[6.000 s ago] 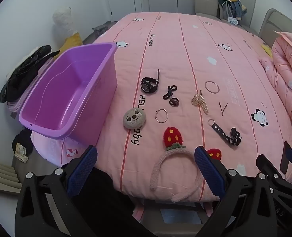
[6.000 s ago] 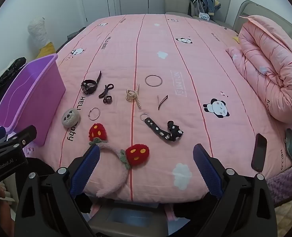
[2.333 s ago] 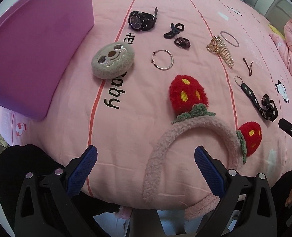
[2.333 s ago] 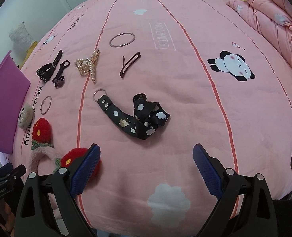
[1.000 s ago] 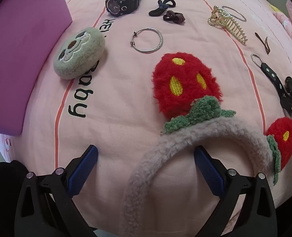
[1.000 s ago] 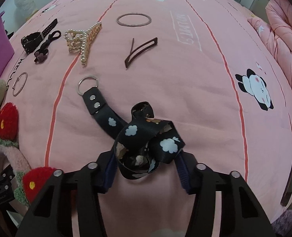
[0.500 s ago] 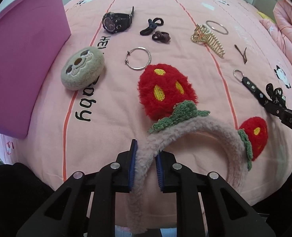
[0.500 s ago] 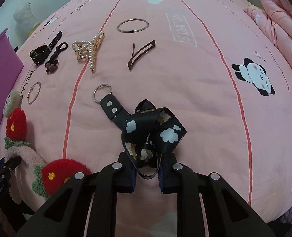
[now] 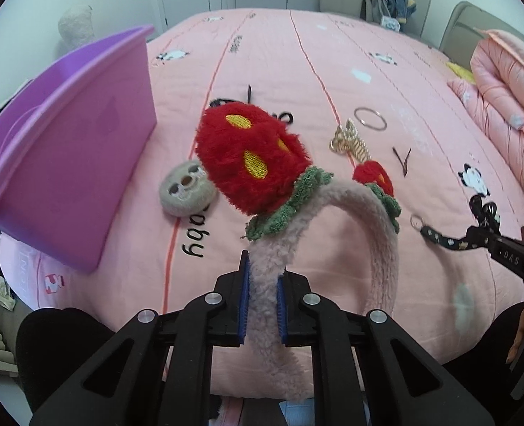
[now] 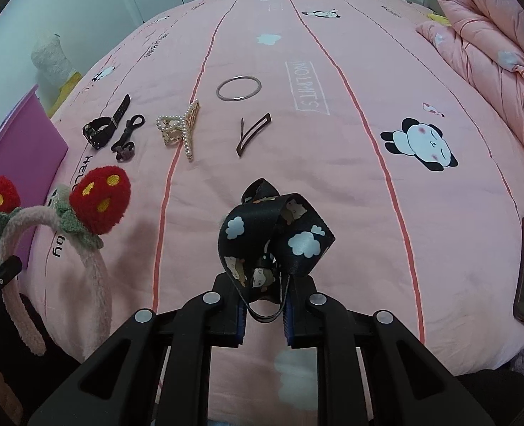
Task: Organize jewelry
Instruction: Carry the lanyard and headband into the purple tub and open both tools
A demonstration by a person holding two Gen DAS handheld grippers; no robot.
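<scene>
1. The left tongs [image 9: 262, 298] are clamped on the pink fuzzy headband [image 9: 379, 227], lifted above the bed [image 9: 269, 71].
2. The right tongs [image 10: 263, 316] are clamped on the black cloud-print strap [image 10: 276, 234], also raised.
3. Beyond lie a sloth plush [image 9: 187, 191], pearl hair claw [image 10: 180, 127], brown snap clip [image 10: 253, 133] and bangle [image 10: 239, 88].
4. The purple bin [image 9: 66, 149] sits at the bed's left edge.
</scene>
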